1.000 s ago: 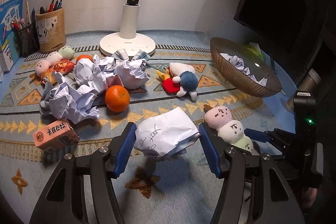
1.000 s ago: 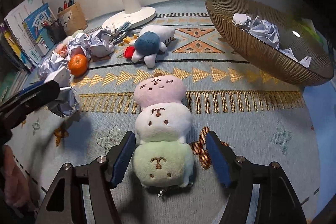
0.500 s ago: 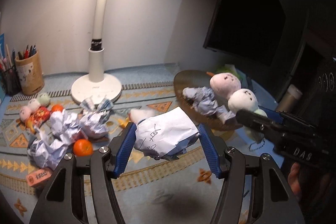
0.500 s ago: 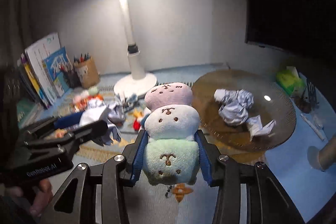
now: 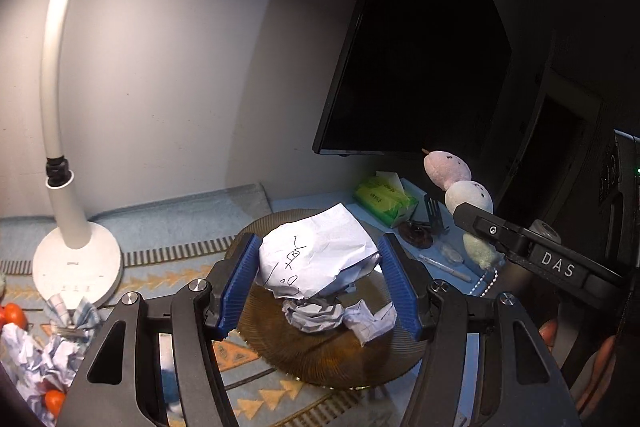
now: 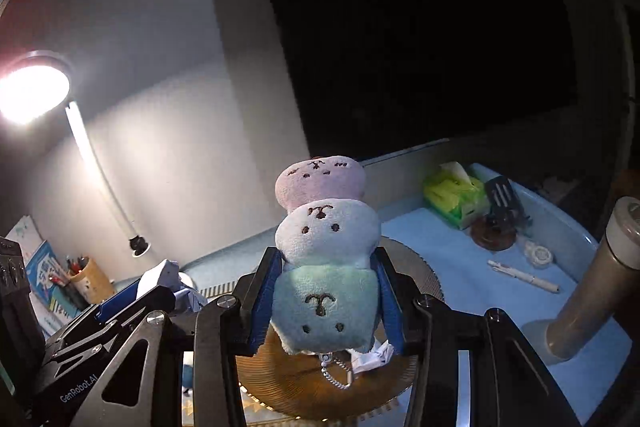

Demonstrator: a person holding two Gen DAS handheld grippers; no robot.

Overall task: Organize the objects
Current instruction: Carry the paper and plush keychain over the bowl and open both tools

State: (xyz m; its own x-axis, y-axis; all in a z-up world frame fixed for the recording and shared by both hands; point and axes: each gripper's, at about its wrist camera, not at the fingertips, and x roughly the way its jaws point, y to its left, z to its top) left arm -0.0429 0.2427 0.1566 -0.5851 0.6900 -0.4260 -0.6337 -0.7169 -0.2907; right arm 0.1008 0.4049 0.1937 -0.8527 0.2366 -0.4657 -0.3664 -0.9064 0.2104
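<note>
Above bowl (image 5: 320,359) | left tool (image 5: 320,281) grips paper ball (image 5: 316,259) | right tool (image 6: 326,305) clamps plush (image 6: 326,255) | crumpled papers (image 5: 332,317) beneath

Crumpled scribbled paper ball (image 5: 318,257), held above brown bowl (image 5: 320,359); three-tier plush (image 6: 326,263), upright, aloft

We saw creased matt paper in the crumpled paper ball (image 5: 320,255), and soft, fuzzy cloth on the plush toy (image 6: 326,267). The left tool (image 5: 318,285) had matt black plastic arms and ribbed blue pads; the right tool (image 6: 326,301) looked the same. The bowl (image 5: 332,359) looked glossy, brown and finely ribbed, the lamp (image 5: 76,259) smooth white plastic, and the mat (image 5: 180,263) on the desk woven cloth
</note>
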